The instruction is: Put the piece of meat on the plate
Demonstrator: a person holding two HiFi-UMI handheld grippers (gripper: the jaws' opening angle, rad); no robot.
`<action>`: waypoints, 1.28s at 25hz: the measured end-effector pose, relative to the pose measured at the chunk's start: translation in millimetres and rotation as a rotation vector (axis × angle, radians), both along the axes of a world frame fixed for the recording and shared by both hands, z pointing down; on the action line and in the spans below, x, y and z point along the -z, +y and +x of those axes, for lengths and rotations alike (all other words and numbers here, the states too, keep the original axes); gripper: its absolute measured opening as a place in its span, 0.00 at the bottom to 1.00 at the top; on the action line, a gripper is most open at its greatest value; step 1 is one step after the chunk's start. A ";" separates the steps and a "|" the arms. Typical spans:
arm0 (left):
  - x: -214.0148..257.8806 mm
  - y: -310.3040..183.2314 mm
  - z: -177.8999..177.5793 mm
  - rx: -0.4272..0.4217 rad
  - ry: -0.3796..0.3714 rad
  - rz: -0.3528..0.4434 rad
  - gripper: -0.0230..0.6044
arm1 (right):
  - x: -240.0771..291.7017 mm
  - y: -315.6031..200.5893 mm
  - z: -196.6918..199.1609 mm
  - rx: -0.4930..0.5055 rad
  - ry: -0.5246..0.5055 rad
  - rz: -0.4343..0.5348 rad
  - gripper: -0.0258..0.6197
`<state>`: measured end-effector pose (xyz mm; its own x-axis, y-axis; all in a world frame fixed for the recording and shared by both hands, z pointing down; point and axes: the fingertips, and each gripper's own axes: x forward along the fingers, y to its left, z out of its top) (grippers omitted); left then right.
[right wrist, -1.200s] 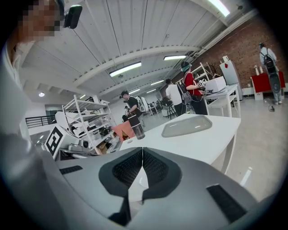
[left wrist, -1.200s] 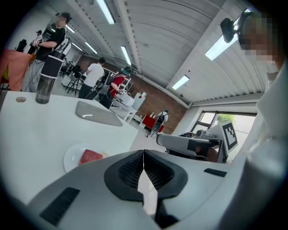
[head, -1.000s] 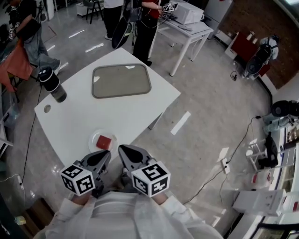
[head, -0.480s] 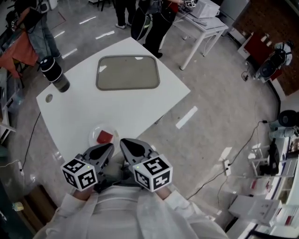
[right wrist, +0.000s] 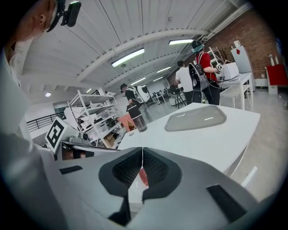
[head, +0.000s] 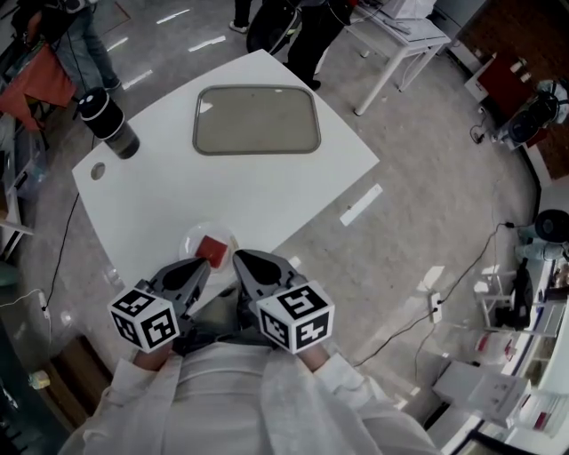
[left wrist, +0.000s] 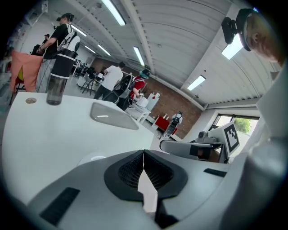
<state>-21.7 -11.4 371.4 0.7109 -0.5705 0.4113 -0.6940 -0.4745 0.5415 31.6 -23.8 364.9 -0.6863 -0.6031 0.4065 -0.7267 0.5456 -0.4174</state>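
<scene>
A red piece of meat (head: 212, 249) lies on a small white plate (head: 193, 238) near the front edge of the white table (head: 267, 195). Both grippers hover side by side just short of the plate, and both are empty. My left gripper (head: 203, 265) is shut, its tips at the plate's near rim. My right gripper (head: 238, 257) is shut too, just right of the plate. In the right gripper view the meat (right wrist: 143, 176) shows as a red sliver below the shut jaws of that gripper (right wrist: 142, 148). In the left gripper view that gripper (left wrist: 143, 152) hides the plate except for a pale rim (left wrist: 91, 158).
A grey tray (head: 256, 120) sits at the table's far side. A dark tumbler (head: 108, 124) stands at the far left corner, with a small round disc (head: 98, 171) near it. People stand beyond the table, by a second white table (head: 400, 27).
Both shut grippers have eased forward and a little down toward the plate. The head view has swung, so the table sits higher and further right in the picture.
</scene>
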 end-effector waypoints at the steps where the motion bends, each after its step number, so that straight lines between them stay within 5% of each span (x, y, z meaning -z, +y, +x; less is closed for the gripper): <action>1: -1.4 -0.4 -1.6 -0.004 -0.002 -0.007 0.05 | -1.2 -1.1 -1.5 -0.004 0.002 -0.004 0.06; 21: -48.8 -8.1 -60.3 0.051 0.004 -0.173 0.05 | -42.5 -6.2 -17.2 -0.058 0.058 -0.128 0.06; 32: -83.0 -13.7 -87.3 0.147 -0.030 -0.231 0.05 | -77.6 -7.4 -20.8 -0.045 0.076 -0.209 0.06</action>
